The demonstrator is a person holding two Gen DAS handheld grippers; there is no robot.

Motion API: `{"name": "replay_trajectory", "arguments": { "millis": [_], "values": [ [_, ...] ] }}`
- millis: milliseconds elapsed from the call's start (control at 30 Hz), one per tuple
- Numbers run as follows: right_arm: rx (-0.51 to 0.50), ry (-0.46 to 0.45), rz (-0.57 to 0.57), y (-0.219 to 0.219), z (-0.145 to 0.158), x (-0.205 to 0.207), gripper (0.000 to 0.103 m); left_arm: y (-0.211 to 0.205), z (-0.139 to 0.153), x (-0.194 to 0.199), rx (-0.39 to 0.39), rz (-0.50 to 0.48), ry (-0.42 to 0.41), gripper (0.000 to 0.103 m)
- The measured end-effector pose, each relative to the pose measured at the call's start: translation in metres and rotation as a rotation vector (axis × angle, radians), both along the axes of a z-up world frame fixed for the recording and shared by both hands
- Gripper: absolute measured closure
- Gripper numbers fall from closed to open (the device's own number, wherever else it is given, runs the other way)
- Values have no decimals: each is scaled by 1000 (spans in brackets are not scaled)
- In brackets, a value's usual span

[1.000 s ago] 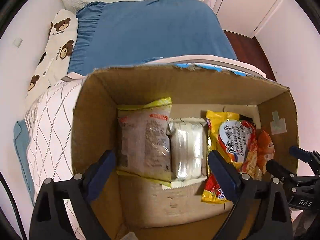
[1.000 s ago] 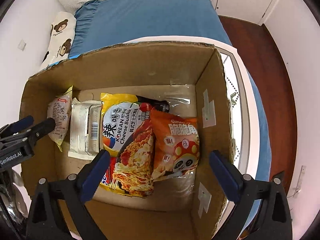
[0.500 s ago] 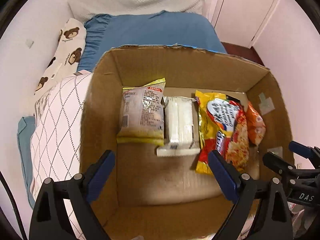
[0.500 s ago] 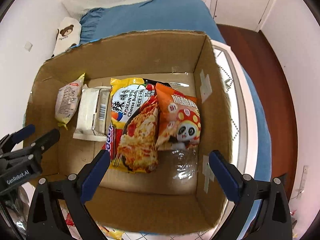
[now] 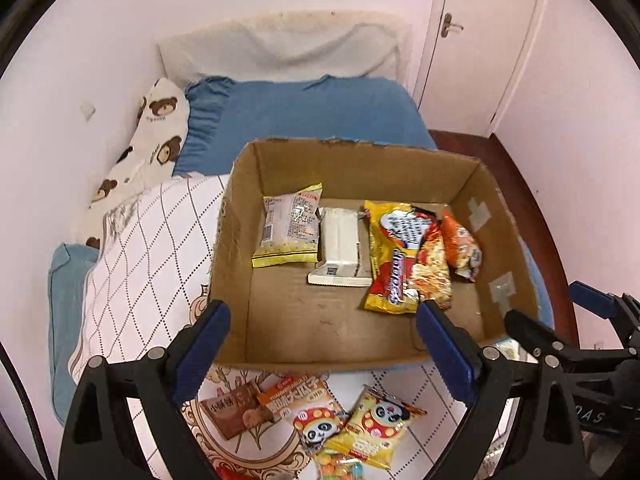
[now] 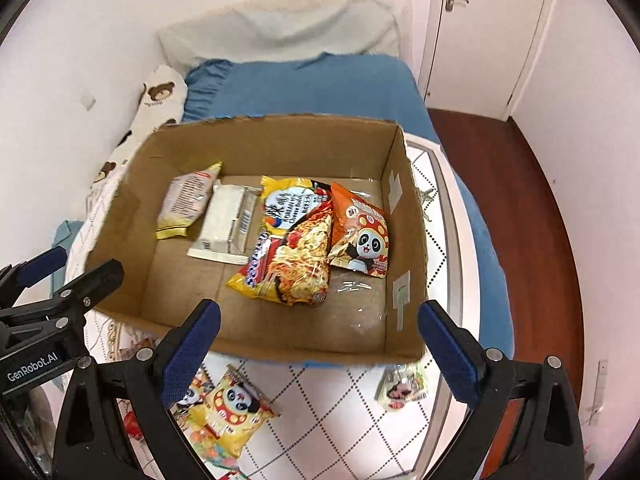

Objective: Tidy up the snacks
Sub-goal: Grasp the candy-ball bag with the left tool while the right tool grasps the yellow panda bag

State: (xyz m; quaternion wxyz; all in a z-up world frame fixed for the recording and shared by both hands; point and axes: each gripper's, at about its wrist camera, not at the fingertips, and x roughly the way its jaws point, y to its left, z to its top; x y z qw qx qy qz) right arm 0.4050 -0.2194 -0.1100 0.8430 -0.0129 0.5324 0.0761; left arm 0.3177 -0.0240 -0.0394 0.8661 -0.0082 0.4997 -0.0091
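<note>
An open cardboard box [image 5: 236, 264] [image 6: 404, 216] stands on the bed. Inside lie a pale yellow-edged packet [image 5: 290, 226] [image 6: 186, 204], a white wrapped pack [image 5: 340, 246] [image 6: 224, 224], a yellow noodle bag [image 5: 404, 252] [image 6: 290, 248] and an orange panda bag [image 5: 460, 244] [image 6: 360, 236]. On the quilt in front lie a brown biscuit packet [image 5: 236, 410], an orange panda packet [image 5: 308, 412], a yellow panda packet [image 5: 376, 428] [image 6: 228, 408] and a pale packet [image 6: 402, 386]. My left gripper [image 5: 322, 344] and right gripper [image 6: 318, 340] are open and empty, held above the box's near edge.
A white diamond-pattern quilt [image 5: 152, 248] covers the near bed. A blue sheet [image 5: 304, 116], a bear-print pillow [image 5: 156, 132] and a white pillow [image 5: 288, 48] lie behind. A door [image 5: 480, 40] and dark wood floor [image 6: 520, 208] are at the right.
Both grippers have pulled up and back from inside the box. The box now looks smaller, and the loose packets on the quilt in front have come into view.
</note>
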Motion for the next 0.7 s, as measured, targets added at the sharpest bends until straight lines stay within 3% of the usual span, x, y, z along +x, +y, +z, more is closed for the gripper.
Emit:
{"name": "replay_trajectory", "arguments": {
  "millis": [233,400,500,533,600,700],
  "values": [
    [73,-43,7,-6,23,-36,2,5,20,-34,-49,9,-21,8],
    [107,-14,27,-9,9,-62,2,7,10,-61,-45,14,8,8],
    [120,42,21,-13,-16,-79,5,5,-16,-82,-12,14,61,8],
    [137,62,13,-16,-26,-85,9,5,-34,-91,4,13,99,8],
    [160,122,6,-18,-47,-95,34,5,-63,-101,8,3,173,8],
    [192,192,-17,-22,-76,-105,39,1,-120,-111,-26,-14,329,8]
  ]
}}
